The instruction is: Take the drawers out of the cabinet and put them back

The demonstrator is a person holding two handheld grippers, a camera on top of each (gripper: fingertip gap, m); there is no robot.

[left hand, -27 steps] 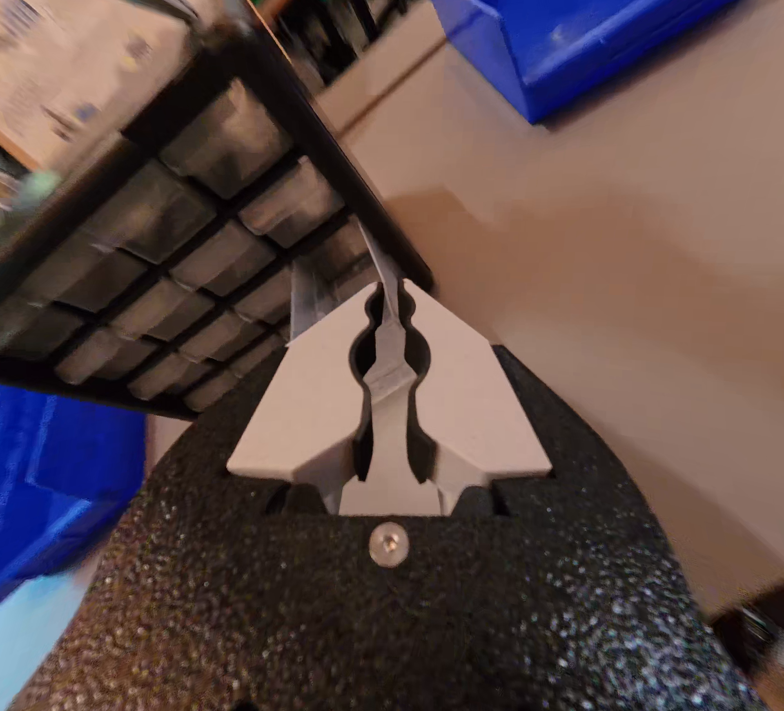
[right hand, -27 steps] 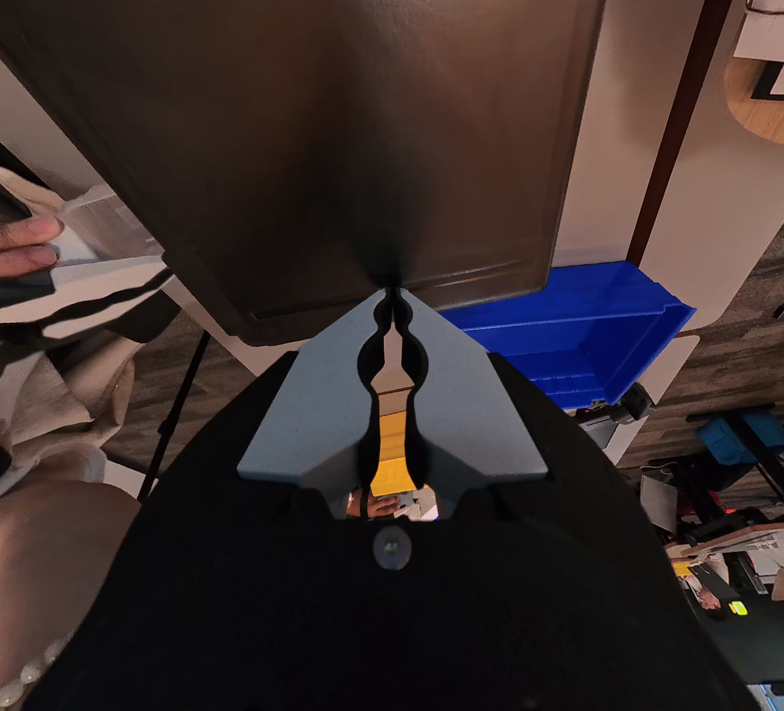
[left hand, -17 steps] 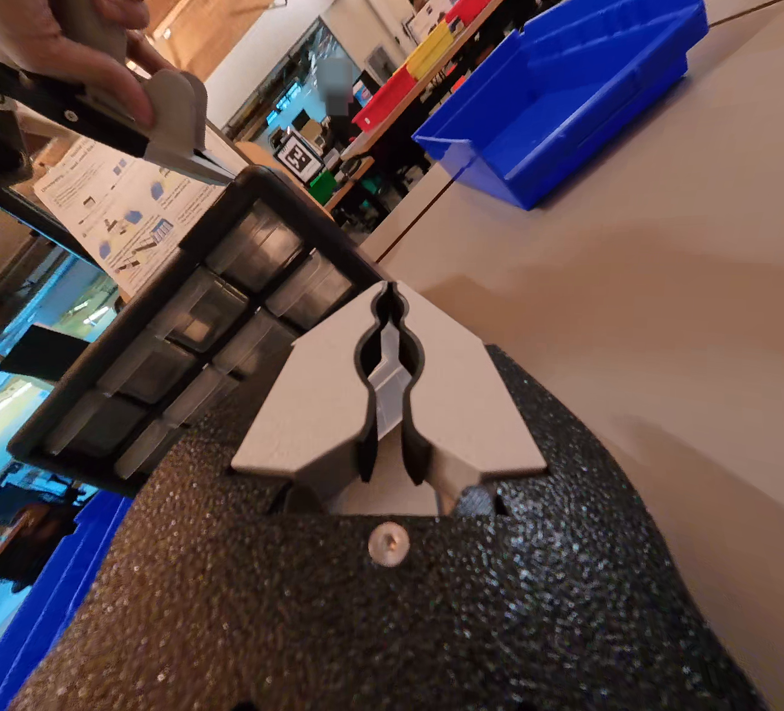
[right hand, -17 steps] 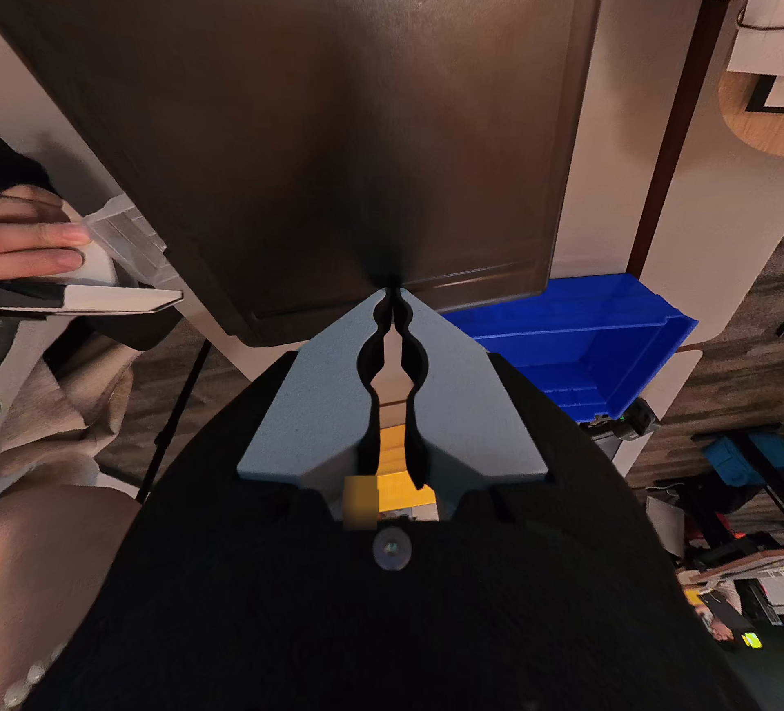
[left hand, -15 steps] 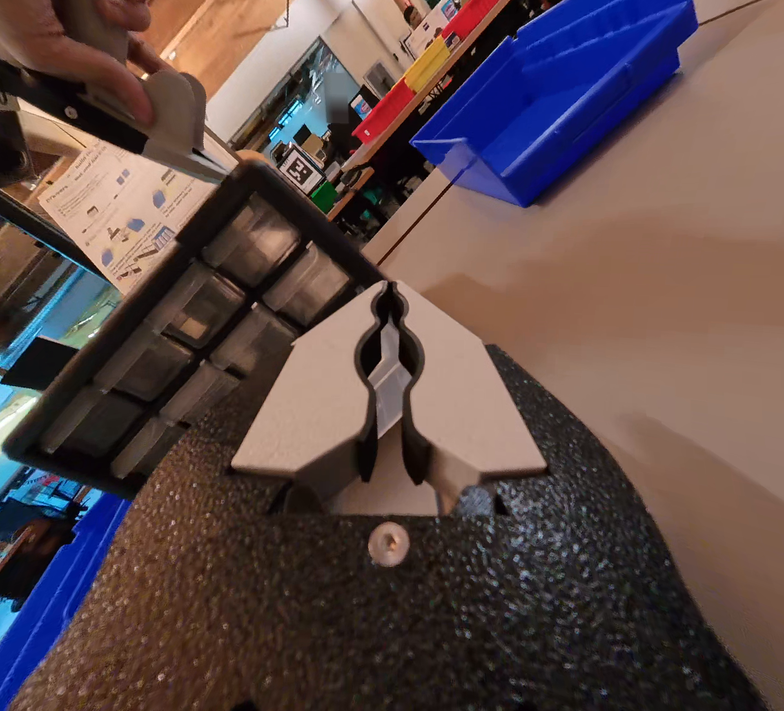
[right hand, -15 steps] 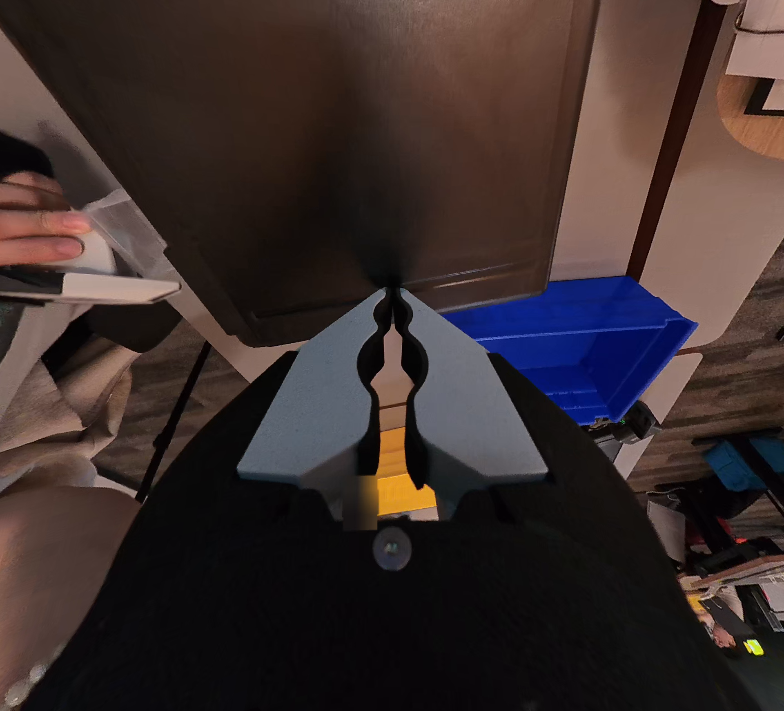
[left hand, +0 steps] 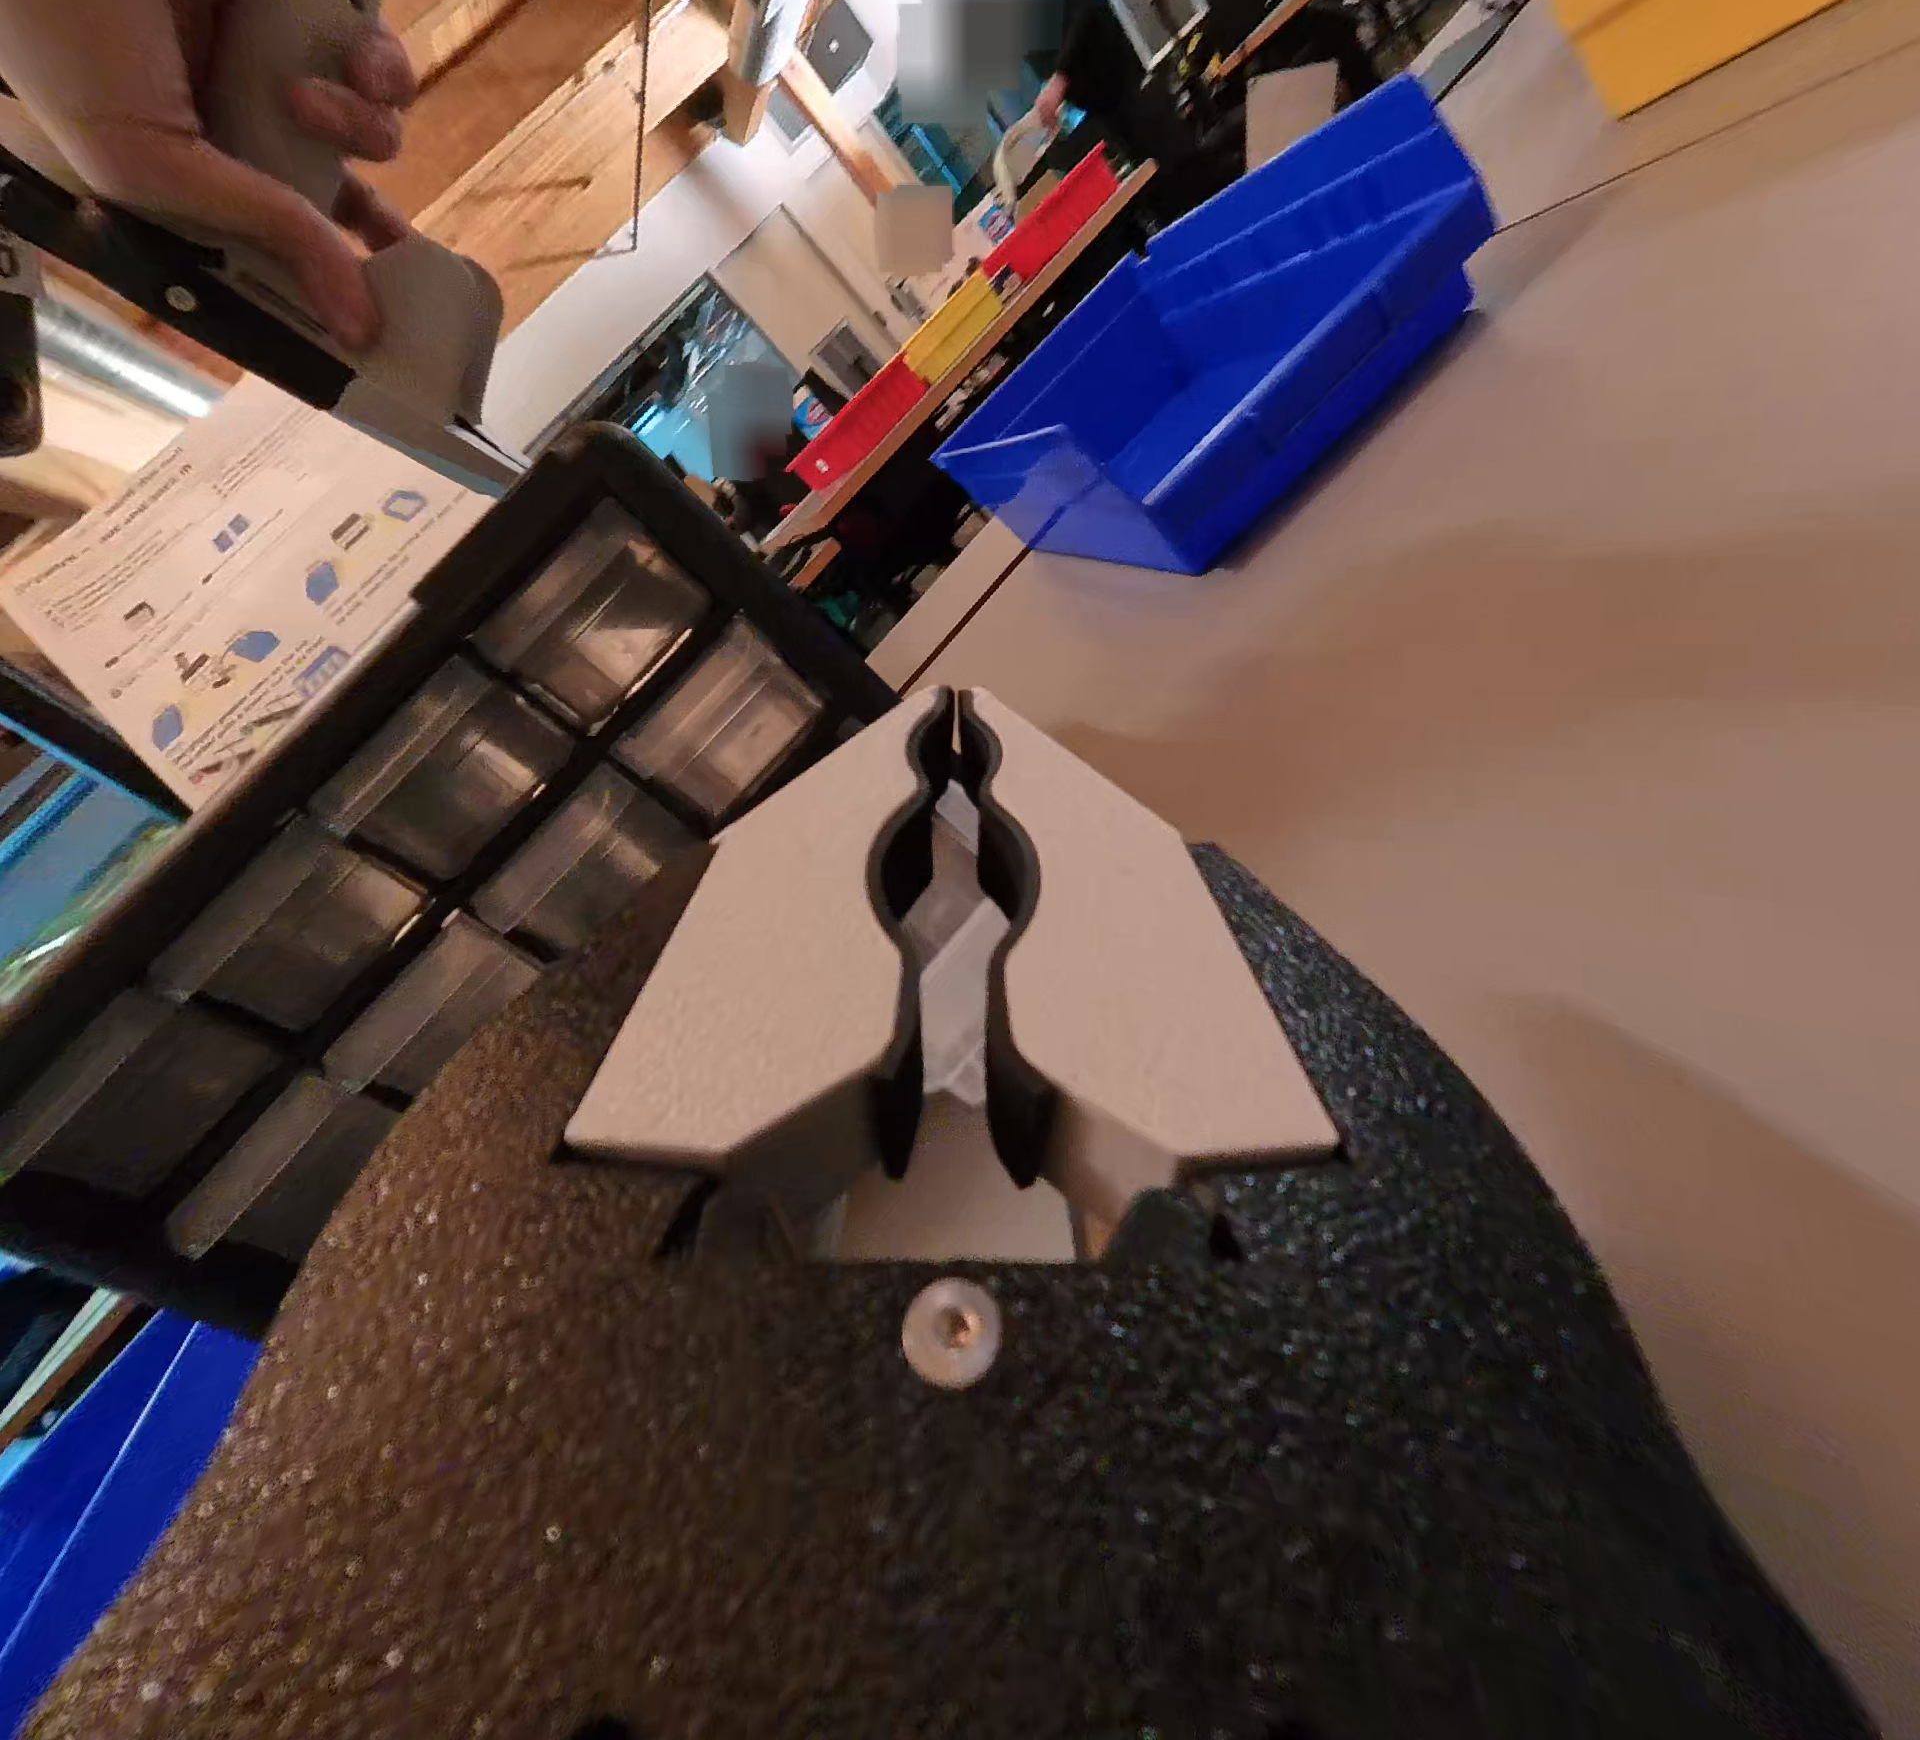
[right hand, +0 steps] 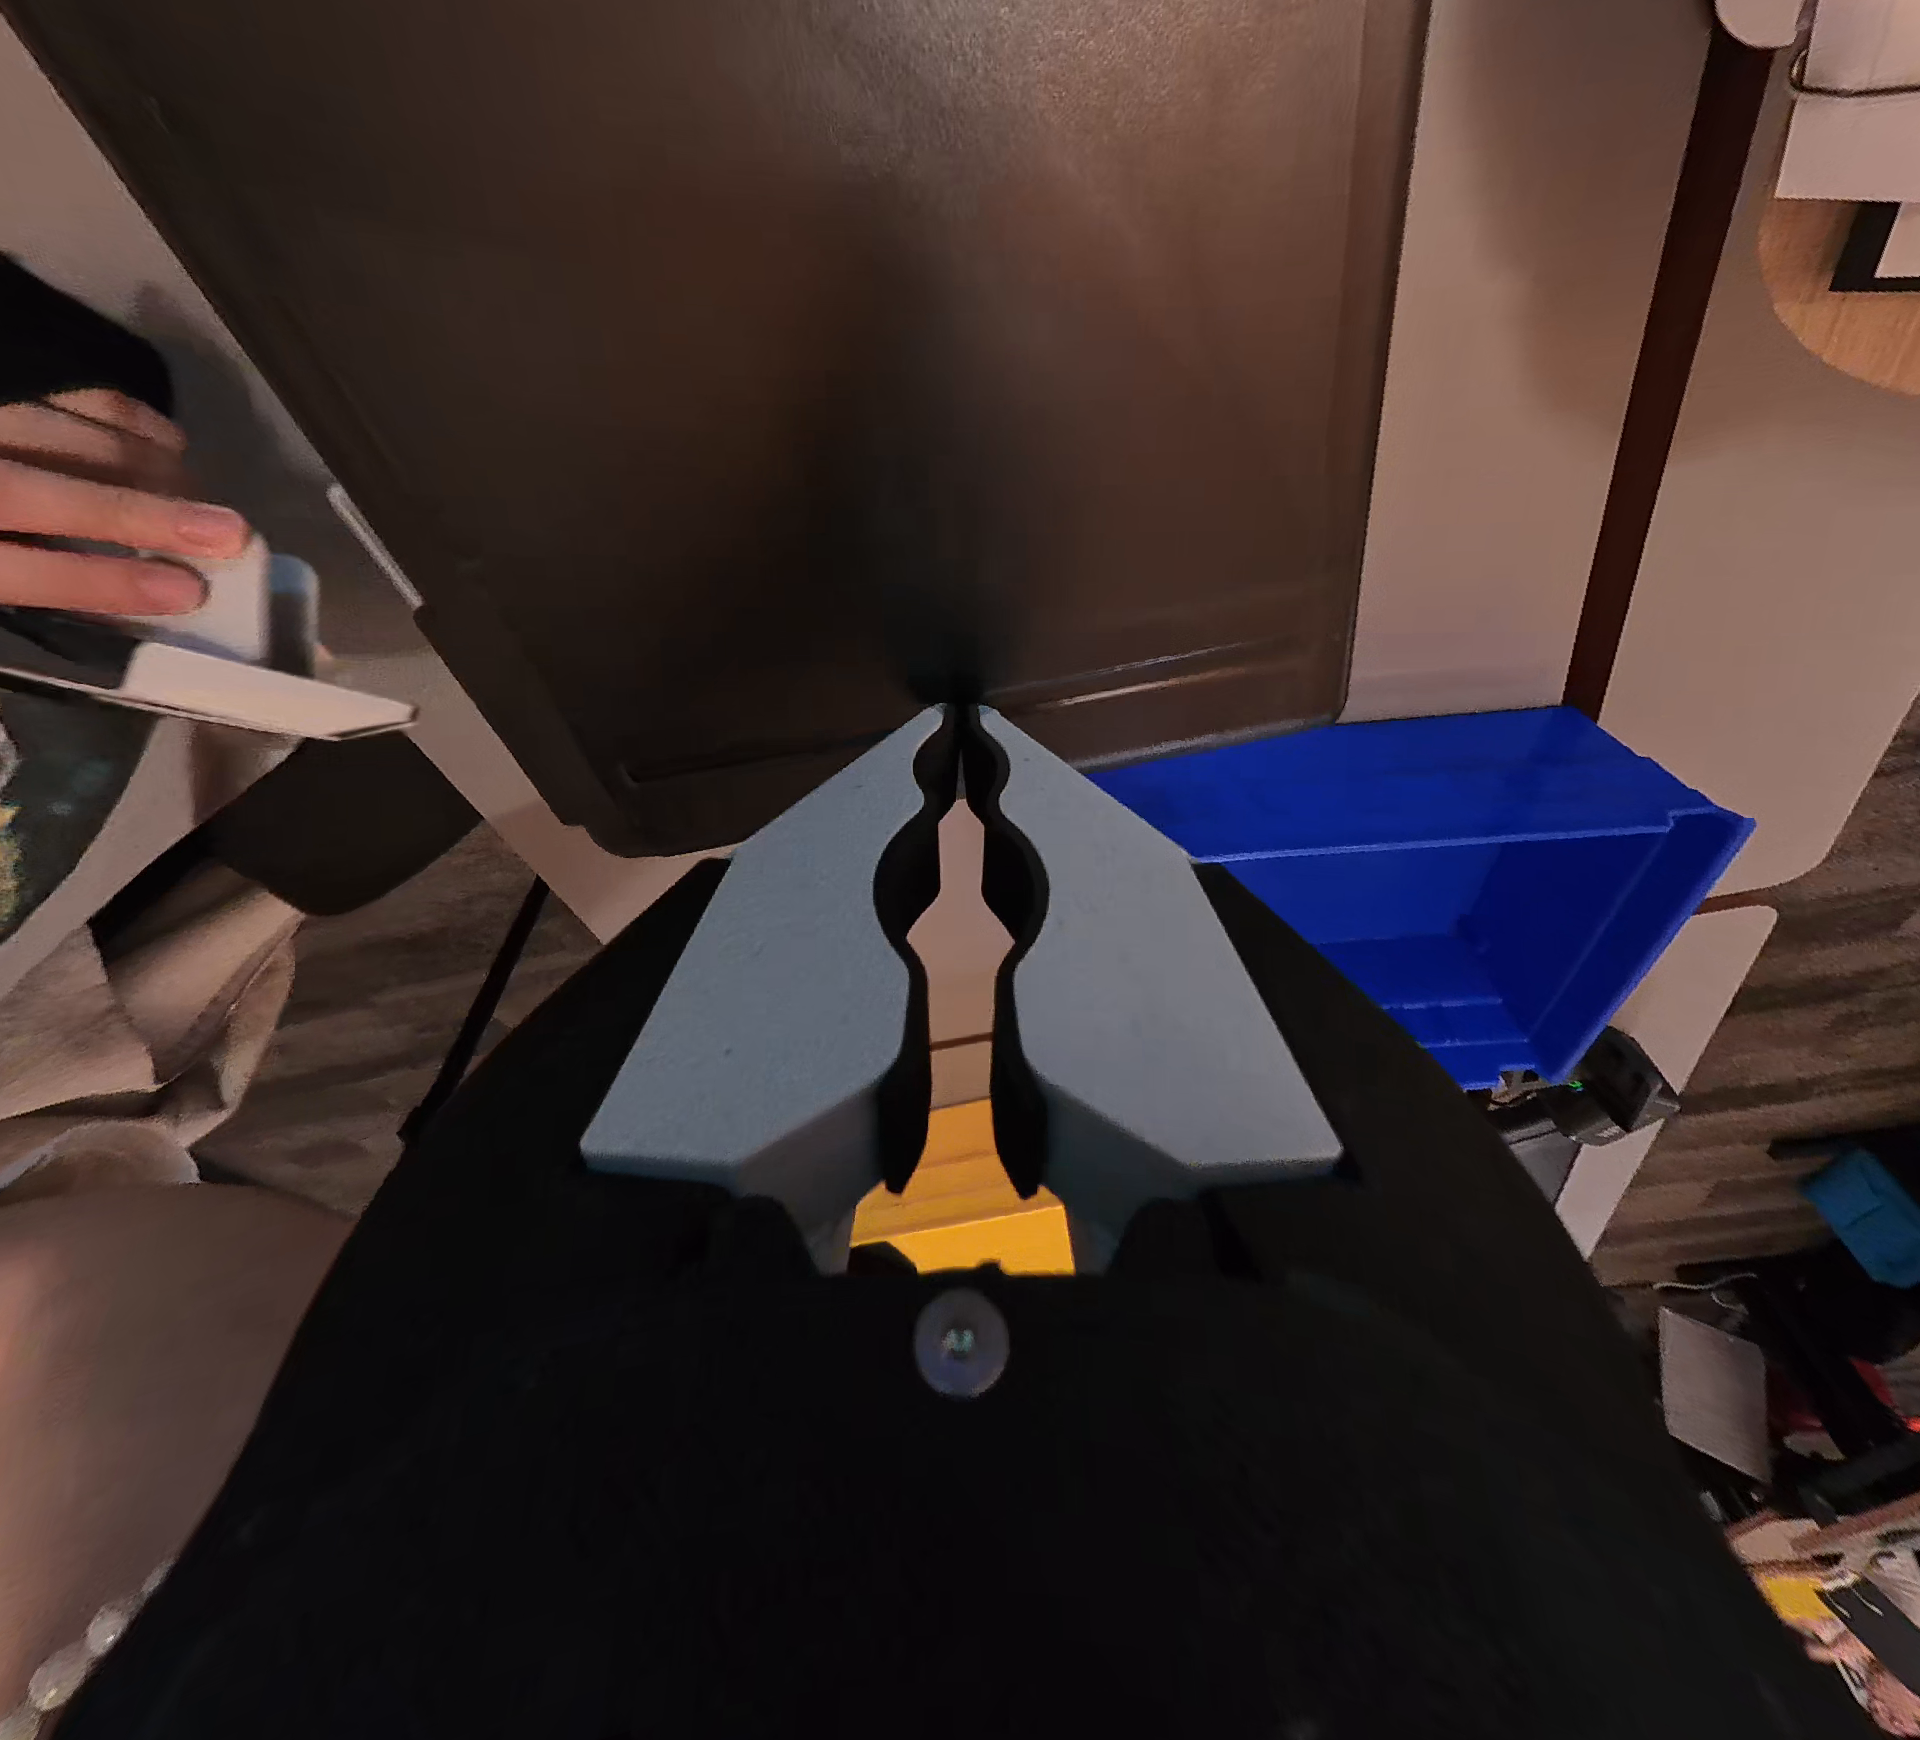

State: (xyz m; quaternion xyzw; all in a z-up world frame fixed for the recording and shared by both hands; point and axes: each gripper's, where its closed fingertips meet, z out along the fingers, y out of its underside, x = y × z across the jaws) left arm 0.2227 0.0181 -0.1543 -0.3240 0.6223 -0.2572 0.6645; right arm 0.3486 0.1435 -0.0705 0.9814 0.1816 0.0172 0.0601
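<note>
Left gripper, jaws clamped on a clear drawer, has drawn clear of the cabinet: removal achieved. Right gripper, jaws together, still presses the cabinet top.

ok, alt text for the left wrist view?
The left gripper, fingers shut on a clear plastic drawer, sits beside a black drawer cabinet on a beige table. The right gripper rests on the cabinet's top; a blue bin stands behind.
</note>
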